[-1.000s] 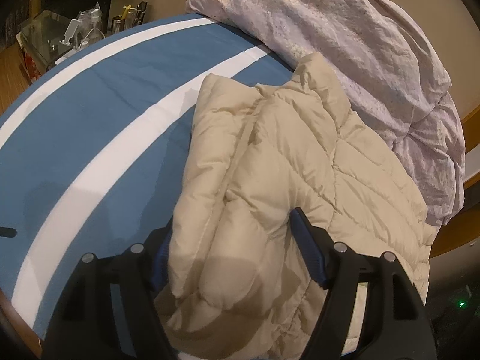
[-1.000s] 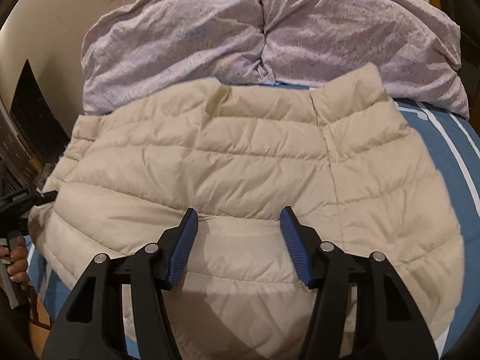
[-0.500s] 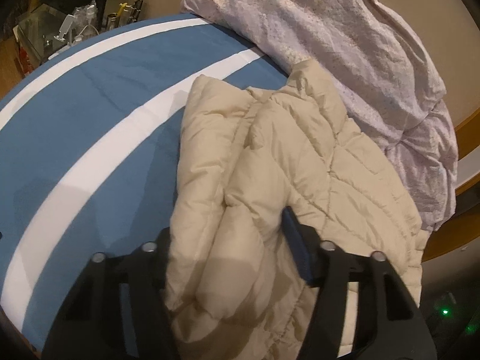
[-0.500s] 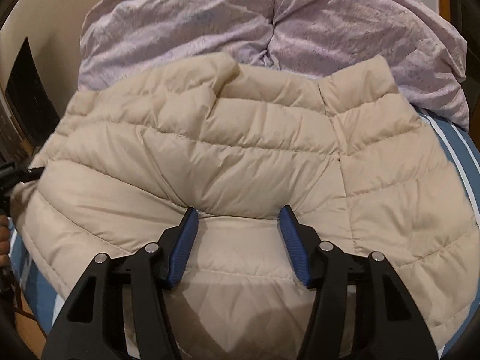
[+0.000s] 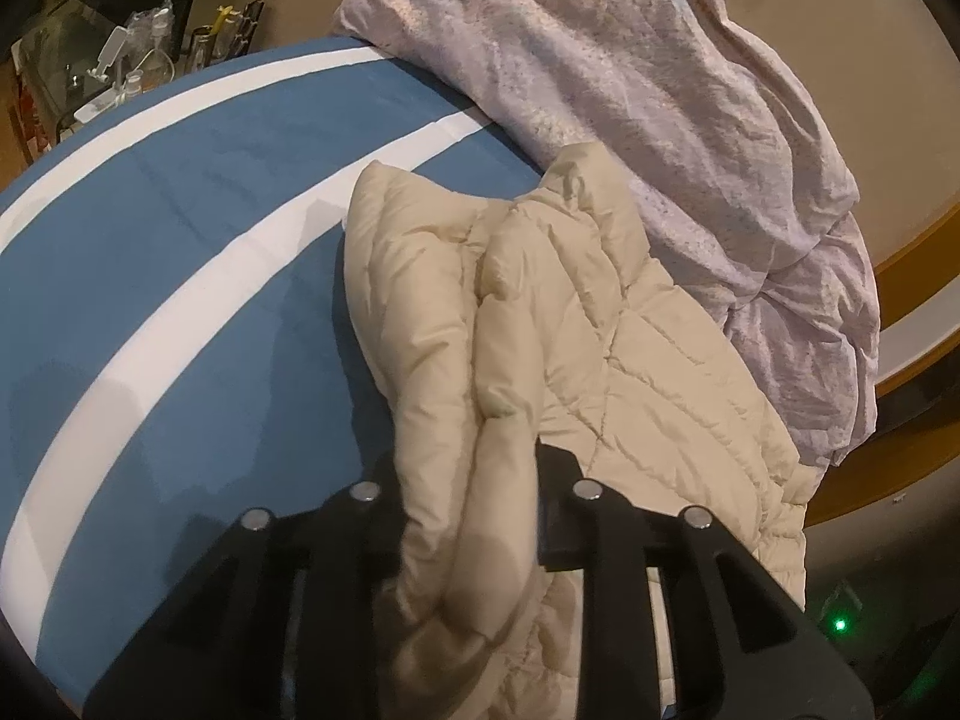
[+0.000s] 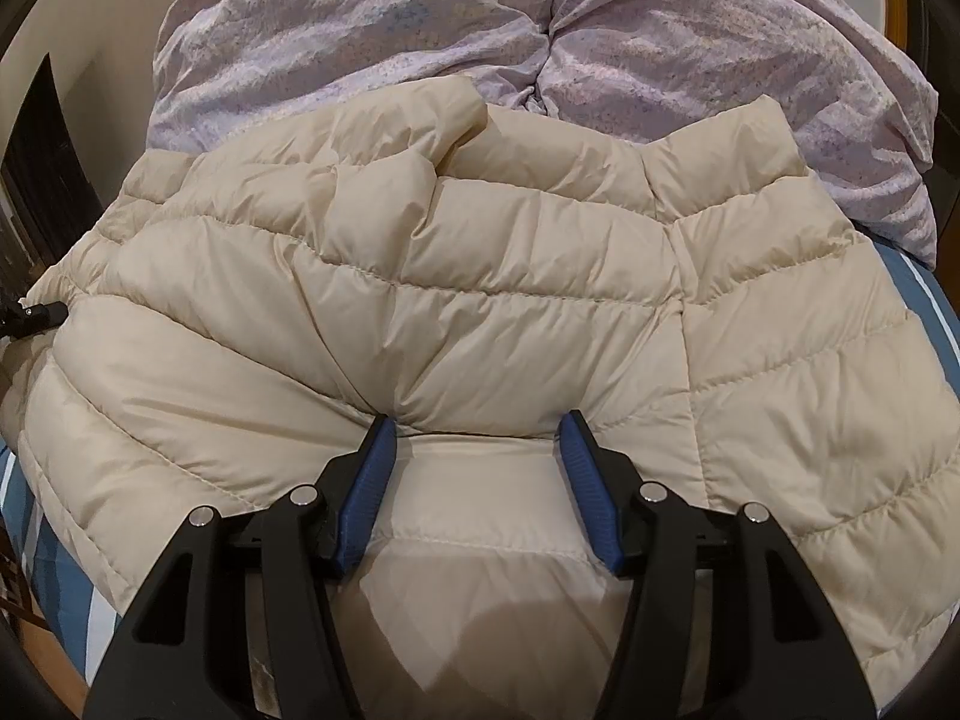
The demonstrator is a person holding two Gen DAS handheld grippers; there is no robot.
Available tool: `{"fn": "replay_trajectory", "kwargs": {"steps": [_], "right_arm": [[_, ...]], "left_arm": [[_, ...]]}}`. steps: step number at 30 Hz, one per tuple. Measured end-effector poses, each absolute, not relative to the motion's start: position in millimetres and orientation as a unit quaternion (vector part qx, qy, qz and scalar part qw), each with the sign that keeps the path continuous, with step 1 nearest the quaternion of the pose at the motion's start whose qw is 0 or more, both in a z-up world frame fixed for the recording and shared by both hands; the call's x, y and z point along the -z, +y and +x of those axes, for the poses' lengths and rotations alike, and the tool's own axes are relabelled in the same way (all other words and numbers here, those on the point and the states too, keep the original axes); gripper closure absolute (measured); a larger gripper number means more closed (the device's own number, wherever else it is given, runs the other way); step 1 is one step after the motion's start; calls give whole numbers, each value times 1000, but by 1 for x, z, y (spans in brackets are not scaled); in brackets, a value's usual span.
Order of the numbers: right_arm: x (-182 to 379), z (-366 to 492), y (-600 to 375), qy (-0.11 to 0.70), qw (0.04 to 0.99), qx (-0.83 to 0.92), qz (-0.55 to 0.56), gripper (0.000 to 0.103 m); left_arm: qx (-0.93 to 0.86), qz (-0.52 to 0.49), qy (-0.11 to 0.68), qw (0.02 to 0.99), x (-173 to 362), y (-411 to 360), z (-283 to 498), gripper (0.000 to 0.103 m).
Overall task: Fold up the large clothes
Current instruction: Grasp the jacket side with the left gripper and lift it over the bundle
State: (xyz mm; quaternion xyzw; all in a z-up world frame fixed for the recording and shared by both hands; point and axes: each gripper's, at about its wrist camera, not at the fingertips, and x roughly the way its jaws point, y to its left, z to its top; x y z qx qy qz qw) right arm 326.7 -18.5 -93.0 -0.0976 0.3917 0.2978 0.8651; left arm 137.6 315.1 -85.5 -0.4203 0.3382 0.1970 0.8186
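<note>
Closing the left tool (image 5: 468, 480) on a bunched fold of the jacket (image 5: 600, 324); the padding fills the gap between its fingers and bulges out past them toward the camera. Jaws are narrowing, both already pressing into the fabric. Rest of the jacket runs ahead and to the right of that tool, its collar end farthest out, touching the quilt (image 5: 660, 90). Blue striped bed (image 5: 180, 252) lies to the tool's left.

Right tool (image 6: 477, 444) stands apart, about halfway, not clamped. Its tips sit at a quilted seam of the jacket (image 6: 480, 276), fabric between and under the fingers; I can't tell if the tips dig in. Jacket spreads wide ahead and to both sides of it, quilt (image 6: 420, 18) beyond the far edge. Left tool's tip shows at the jacket's far left edge.
</note>
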Motion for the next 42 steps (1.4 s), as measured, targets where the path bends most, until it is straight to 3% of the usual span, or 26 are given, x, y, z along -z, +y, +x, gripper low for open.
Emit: {"fn": "replay_trajectory", "kwargs": {"steps": [2, 6, 11, 20, 32, 42], "right_arm": [[93, 326, -17, 389, 867, -294, -104, 44], [93, 325, -16, 387, 868, -294, -105, 44], [91, 325, -19, 394, 865, -297, -93, 44], [94, 323, -19, 389, 866, -299, -94, 44], [96, 328, -32, 389, 864, -318, -43, 45], [89, 322, -65, 387, 860, -332, 1, 45]], "left_arm": [[-201, -421, 343, 816, 88, 314, 138, 66], [-204, -417, 345, 816, 88, 311, 140, 65], [-186, -425, 325, 824, 76, 311, 133, 85], [-142, -443, 279, 840, 34, 294, 130, 90], [-48, -394, 268, 878, -48, 175, 176, 90], [-53, -363, 321, 873, -39, 90, 229, 89]]}}
